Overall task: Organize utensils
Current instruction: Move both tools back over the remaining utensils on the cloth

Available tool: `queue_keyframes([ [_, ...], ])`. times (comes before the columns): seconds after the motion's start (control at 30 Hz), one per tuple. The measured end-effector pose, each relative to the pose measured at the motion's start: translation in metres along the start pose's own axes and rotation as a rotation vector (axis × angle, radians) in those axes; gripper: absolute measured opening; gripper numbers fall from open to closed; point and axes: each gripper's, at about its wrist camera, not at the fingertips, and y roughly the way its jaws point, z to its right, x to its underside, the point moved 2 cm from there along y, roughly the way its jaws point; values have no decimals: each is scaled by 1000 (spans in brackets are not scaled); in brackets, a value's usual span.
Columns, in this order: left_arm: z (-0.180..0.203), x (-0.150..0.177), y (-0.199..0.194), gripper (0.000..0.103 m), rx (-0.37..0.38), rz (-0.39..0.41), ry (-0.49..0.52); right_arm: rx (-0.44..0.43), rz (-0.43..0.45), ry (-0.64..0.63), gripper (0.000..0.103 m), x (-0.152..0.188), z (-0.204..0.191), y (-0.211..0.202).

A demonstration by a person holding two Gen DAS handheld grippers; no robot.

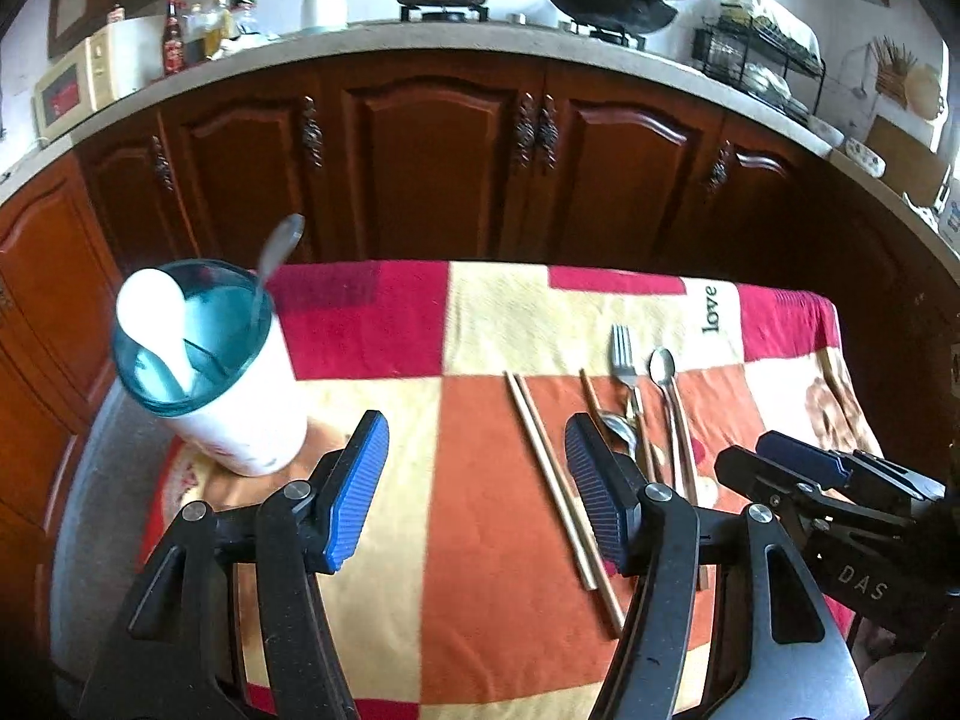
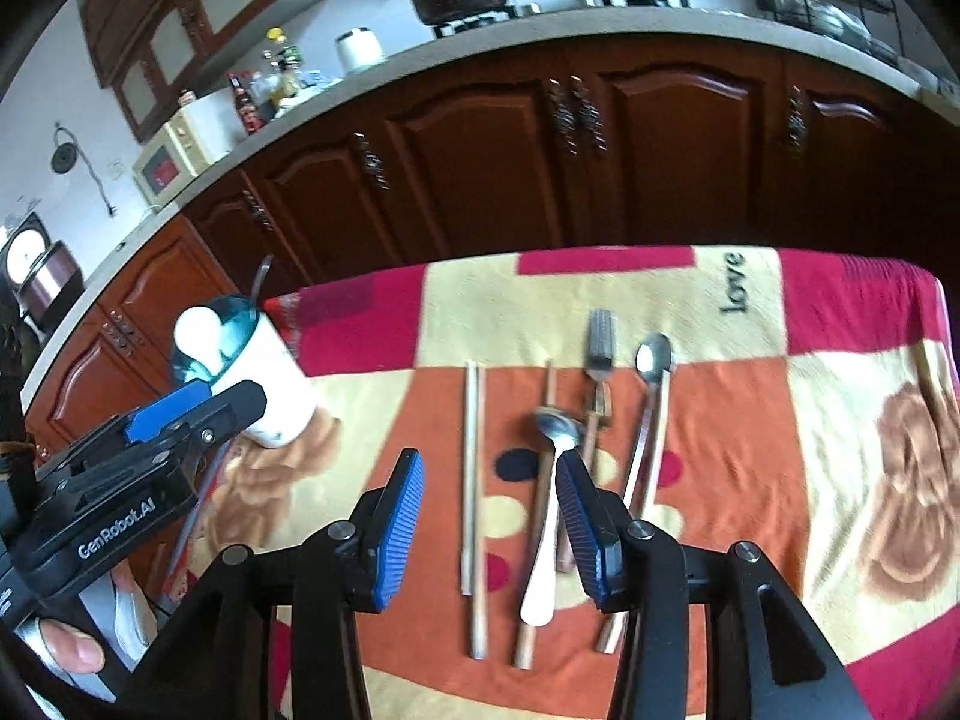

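A white cup (image 1: 240,420) with a teal rim stands at the left of the cloth and holds a white spoon (image 1: 153,318) and a metal spoon (image 1: 279,252). To its right lie a pair of chopsticks (image 1: 558,480), a fork (image 1: 624,360), a metal spoon (image 1: 663,369) and a white-handled spoon (image 2: 540,564). My left gripper (image 1: 474,426) hovers open between the cup and the chopsticks, holding nothing. My right gripper (image 2: 487,462) is open above the chopsticks (image 2: 473,510) and the white-handled spoon, apart from them. The cup (image 2: 270,384) sits behind the left gripper (image 2: 180,414) in the right wrist view.
A red, cream and orange blanket (image 1: 480,312) covers the table. Dark wooden cabinets (image 1: 420,150) stand close behind its far edge, with a counter of pots, bottles and a dish rack above. A thumb (image 2: 72,651) shows at the lower left.
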Motion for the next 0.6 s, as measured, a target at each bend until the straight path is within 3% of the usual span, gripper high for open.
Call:
queue_keyframes([
  [0.6,5,11,50,61,75,-129,-42,54,-70,66,44,11,56,28],
])
